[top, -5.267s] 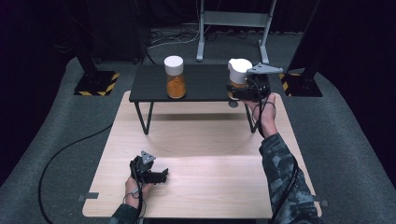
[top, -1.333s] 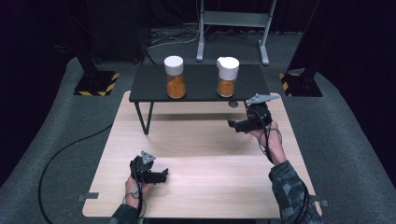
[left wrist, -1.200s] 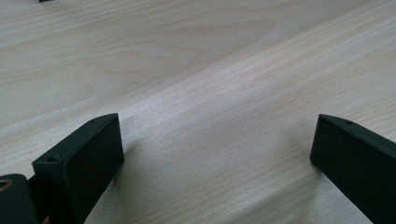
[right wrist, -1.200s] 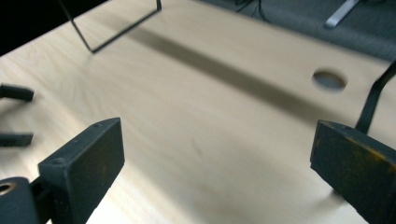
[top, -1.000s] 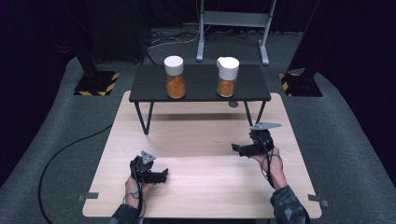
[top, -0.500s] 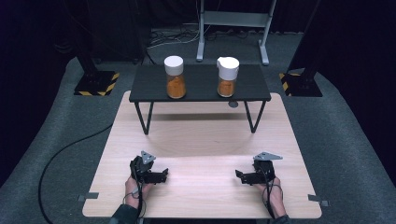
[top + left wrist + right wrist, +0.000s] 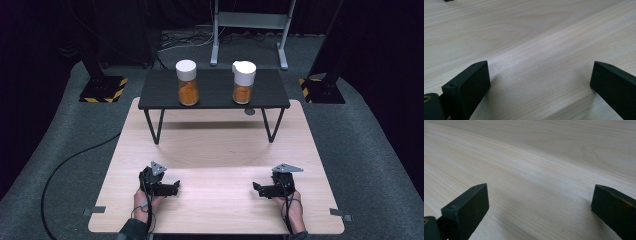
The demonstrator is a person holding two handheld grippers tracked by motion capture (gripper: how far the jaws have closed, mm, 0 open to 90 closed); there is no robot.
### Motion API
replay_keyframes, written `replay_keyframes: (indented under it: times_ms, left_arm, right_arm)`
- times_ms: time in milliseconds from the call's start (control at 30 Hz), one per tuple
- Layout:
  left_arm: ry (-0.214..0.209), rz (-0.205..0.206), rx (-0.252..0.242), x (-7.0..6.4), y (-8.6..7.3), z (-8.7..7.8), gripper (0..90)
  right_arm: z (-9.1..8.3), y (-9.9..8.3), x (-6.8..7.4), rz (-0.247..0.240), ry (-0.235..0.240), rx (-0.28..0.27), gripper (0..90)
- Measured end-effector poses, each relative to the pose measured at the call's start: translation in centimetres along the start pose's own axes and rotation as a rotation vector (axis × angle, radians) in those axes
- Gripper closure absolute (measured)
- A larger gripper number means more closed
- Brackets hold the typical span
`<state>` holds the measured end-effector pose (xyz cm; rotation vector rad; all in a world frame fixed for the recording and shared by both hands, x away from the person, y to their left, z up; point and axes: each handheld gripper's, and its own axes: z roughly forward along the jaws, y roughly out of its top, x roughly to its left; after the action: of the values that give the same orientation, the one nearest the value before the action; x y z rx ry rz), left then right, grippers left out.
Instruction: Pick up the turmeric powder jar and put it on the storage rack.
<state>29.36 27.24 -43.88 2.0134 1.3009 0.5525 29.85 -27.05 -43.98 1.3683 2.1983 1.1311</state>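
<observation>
Two clear jars of orange powder with white lids, the left jar [image 7: 187, 82] and the right jar [image 7: 243, 81], stand well apart on a small black raised shelf [image 7: 215, 97] at the far side of the pale wooden table [image 7: 215, 150]. Near the table's front edge, the left gripper [image 7: 540, 82] and the right gripper [image 7: 540, 202] rest low over bare wood (each in a hand), jaws spread wide and holding nothing.

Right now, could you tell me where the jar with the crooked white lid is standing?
In the high view, the jar with the crooked lid stands on the right half of the small black table, to the right of the other orange-filled jar.
</observation>
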Motion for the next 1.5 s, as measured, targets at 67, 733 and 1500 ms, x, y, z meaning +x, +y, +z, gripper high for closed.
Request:
replay_keyframes:
  times_ms: [67, 733, 1500]
  left_arm:
    - [0.002, 0.001, 0.0, -0.03, 0.0, 0.0, 2.2]
    - [0.001, 0.006, 0.0, -0.03, -0.04, -0.05, 2.3]
    - [0.001, 0.003, -0.001, -0.05, -0.1, -0.08, 2.3]
  right_arm:
    - [0.05, 0.08, 0.06, -0.005, -0.001, 0.004, 0.0]
    - [0.03, -0.05, 0.03, 0.009, -0.009, -0.004, 0.7]
    - [0.04, -0.04, 0.25, 0.01, -0.021, -0.004, 1.1]
